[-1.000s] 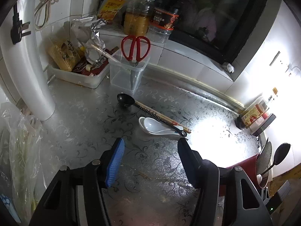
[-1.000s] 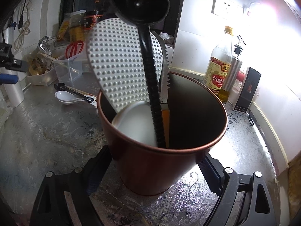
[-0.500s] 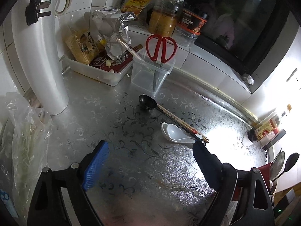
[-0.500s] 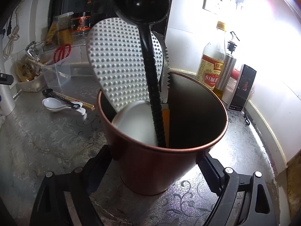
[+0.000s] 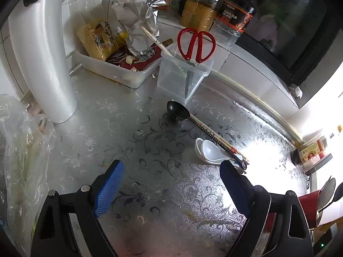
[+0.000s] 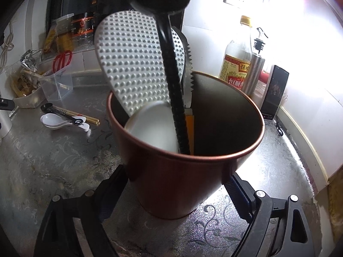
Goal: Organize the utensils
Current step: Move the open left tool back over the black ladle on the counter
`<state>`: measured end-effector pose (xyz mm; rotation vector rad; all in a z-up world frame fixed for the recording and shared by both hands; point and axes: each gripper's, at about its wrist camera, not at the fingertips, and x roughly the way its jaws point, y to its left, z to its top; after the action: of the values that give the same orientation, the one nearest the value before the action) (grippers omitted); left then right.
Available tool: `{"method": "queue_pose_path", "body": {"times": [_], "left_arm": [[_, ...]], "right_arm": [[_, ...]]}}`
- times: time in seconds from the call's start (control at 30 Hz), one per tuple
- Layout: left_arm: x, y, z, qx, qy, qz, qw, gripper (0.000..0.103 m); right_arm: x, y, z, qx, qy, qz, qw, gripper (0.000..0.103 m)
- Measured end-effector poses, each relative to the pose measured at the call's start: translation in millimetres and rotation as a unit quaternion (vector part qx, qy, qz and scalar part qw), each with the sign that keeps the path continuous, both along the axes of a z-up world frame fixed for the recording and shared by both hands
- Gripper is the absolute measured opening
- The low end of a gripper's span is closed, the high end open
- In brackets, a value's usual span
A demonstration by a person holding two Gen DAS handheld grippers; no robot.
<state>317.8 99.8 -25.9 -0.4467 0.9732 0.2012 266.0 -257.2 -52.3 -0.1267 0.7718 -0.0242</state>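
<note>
While the left gripper (image 5: 171, 189) hangs over the patterned counter (image 5: 133, 150) with its fingers spread wide and holding nothing, the loose utensils lie just ahead of it: a black ladle (image 5: 178, 111), a pair of chopsticks (image 5: 216, 137) along its handle, and a white spoon (image 5: 211, 152) partly beneath them. Behind these stands a clear container (image 5: 182, 79) holding red scissors (image 5: 196, 45). The right gripper (image 6: 172, 190) has its fingers around the red cup (image 6: 175, 171) (whether the pads press its wall I cannot tell), which holds a dimpled white rice paddle (image 6: 133, 64) and a second black ladle (image 6: 171, 68).
</note>
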Motion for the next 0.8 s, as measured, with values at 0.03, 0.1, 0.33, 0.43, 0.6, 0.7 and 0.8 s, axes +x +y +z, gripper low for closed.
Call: {"method": "queue_pose_path", "body": {"times": [0.03, 0.1, 0.33, 0.43, 0.6, 0.7, 0.8], "left_arm": [[2.4, 0.7, -1.4, -0.001, 0.002, 0.001, 1.0, 0.091], [7.1, 1.8, -3.6, -0.001, 0.005, 0.005, 1.0, 0.091], [28.7, 2.8, -18.7, -0.021, 0.02, 0.002, 0.9996, 0.091], [36.8, 1.3, -28.8, -0.028, 0.032, -0.003, 0.9991, 0.091], [45.3, 4.6, -40.3, -0.037, 0.023, -0.004, 0.999, 0.091], [54.0, 14.1, -46.2, -0.042, 0.024, 0.002, 0.9988, 0.091], [65.3, 31.4, -49.2, -0.062, 0.018, 0.017, 0.9978, 0.091]], "right_arm": [[-0.3, -0.1, 0.0, 0.001, -0.001, -0.002, 1.0, 0.091], [-1.0, 2.9, 0.9, -0.01, -0.005, 0.001, 1.0, 0.09], [1.4, 2.4, 1.1, -0.005, -0.007, -0.004, 1.0, 0.09], [1.9, 3.1, 0.8, -0.006, -0.007, -0.006, 1.0, 0.09], [4.8, 3.0, 1.3, -0.01, -0.003, -0.008, 1.0, 0.09], [4.9, 3.6, 1.7, -0.011, -0.001, -0.01, 1.0, 0.09], [5.4, 4.4, 2.0, -0.012, 0.002, -0.011, 1.0, 0.09]]}}
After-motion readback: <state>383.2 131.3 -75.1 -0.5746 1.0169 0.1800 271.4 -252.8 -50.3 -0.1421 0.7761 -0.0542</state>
